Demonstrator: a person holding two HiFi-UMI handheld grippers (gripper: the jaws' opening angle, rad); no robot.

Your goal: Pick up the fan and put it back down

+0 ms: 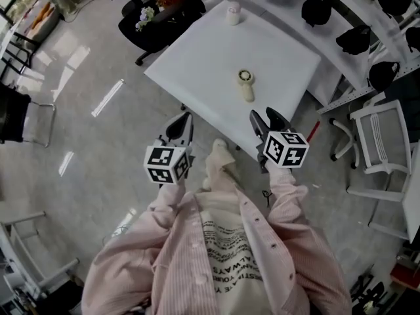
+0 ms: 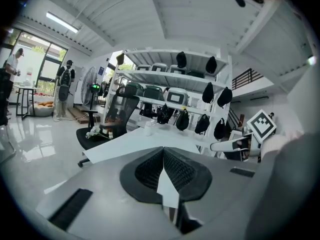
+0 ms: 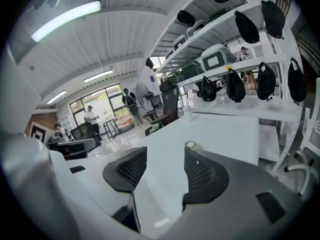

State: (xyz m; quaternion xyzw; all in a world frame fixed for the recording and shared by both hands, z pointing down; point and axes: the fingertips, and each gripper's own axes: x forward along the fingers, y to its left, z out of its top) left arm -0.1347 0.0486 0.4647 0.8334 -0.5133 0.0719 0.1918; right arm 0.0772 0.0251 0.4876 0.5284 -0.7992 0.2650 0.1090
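Right gripper (image 1: 262, 115), jaws spread and empty, hovers near the fan (image 1: 246, 84), seemingly lying flat; left gripper (image 1: 182, 121) pressed together.

Square white table (image 1: 197, 77) smooth, matt; small cream fan (image 1: 246, 84) looks plastic, slight sheen; pale grey floor (image 1: 85, 130) glossy, mirrors lights; left claw (image 2: 163, 156) and right claw (image 3: 165, 156) carry black matt mesh-textured pads (image 3: 200, 171); pink striped shirt (image 1: 177, 241) cloth.

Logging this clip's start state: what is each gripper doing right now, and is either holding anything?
Left gripper: closed, empty.
Right gripper: open, empty; the handheld fan lies ahead of it, not grasped.
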